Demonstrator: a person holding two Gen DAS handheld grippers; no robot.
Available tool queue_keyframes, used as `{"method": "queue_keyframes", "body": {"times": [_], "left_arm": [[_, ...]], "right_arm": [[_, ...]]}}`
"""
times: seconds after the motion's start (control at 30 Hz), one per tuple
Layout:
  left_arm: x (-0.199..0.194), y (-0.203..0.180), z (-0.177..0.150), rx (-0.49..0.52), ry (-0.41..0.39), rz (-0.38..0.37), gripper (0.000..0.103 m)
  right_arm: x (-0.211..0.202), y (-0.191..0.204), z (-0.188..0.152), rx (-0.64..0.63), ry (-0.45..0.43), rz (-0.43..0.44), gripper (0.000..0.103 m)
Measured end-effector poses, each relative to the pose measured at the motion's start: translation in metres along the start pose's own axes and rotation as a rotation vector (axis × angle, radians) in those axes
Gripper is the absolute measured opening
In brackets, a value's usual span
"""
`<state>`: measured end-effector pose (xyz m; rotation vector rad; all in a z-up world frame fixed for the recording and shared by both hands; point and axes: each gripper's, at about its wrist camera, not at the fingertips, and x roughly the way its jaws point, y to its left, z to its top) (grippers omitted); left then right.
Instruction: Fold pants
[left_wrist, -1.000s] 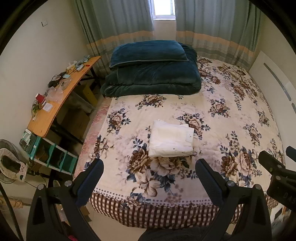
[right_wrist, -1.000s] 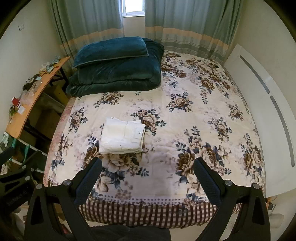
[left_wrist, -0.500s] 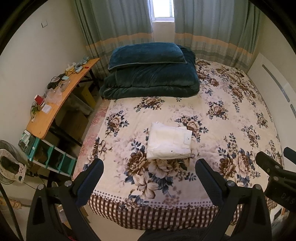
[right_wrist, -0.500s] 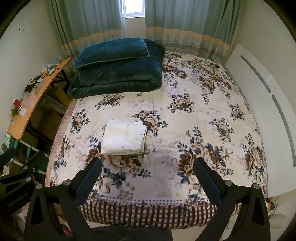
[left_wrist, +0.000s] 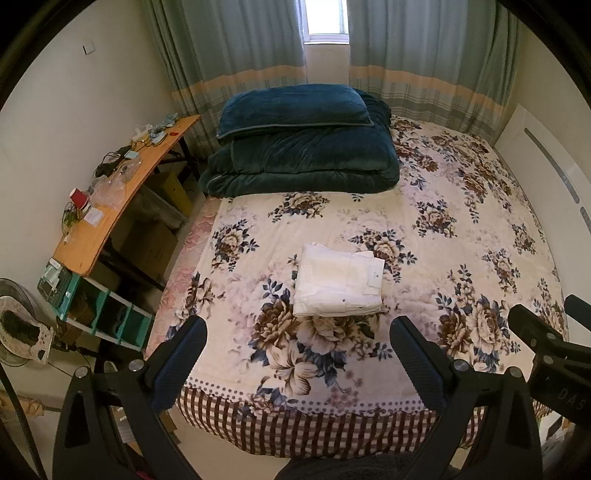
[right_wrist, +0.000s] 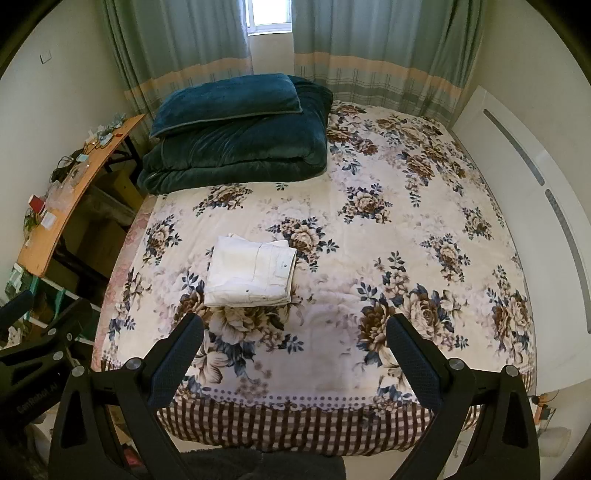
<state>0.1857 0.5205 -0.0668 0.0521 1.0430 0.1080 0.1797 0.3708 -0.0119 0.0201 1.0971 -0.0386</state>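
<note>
The white pants (left_wrist: 340, 282) are seen lying folded into a compact rectangle on the floral bedspread (left_wrist: 443, 229), toward the foot and left half of the bed, with the long axis of the bundle running roughly from 9 to 3 o'clock and the stacked fold edges facing the cameras. From the left gripper (left_wrist: 299, 354) the bundle is found almost straight ahead at 12 o'clock; from the right gripper (right_wrist: 295, 349) it is placed at about 11 o'clock, so the left one is judged the nearer. Both pairs of jaws are held spread wide, with nothing between them, and both are kept well apart from the cloth, back over the checked foot edge (right_wrist: 295, 424) of the bed. The folding is judged essentially done, though whether the layers are squared cannot quite be told at this range. Open bedspread is left on every side of the bundle; the dark green folded quilt (left_wrist: 303, 162) and pillow (left_wrist: 295, 107) are set well away at the head, and the wooden side table (left_wrist: 110, 206) stands off the bed at 9 o'clock.
</note>
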Motion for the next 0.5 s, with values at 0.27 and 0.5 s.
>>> {"method": "queue_keyframes", "body": {"times": [0.27,0.5], "left_arm": [[-0.0001,0.003,0.0022,-0.001,-0.001,-0.008,0.101],[-0.0027,0.0032,0.0007,-0.005,-0.012,-0.018,0.101]], "right_arm": [[0.0,-0.0002,-0.001,0.001,0.0,0.0,0.101],[0.0015,0.009,0.0001,0.013,0.0,-0.006,0.101]]}}
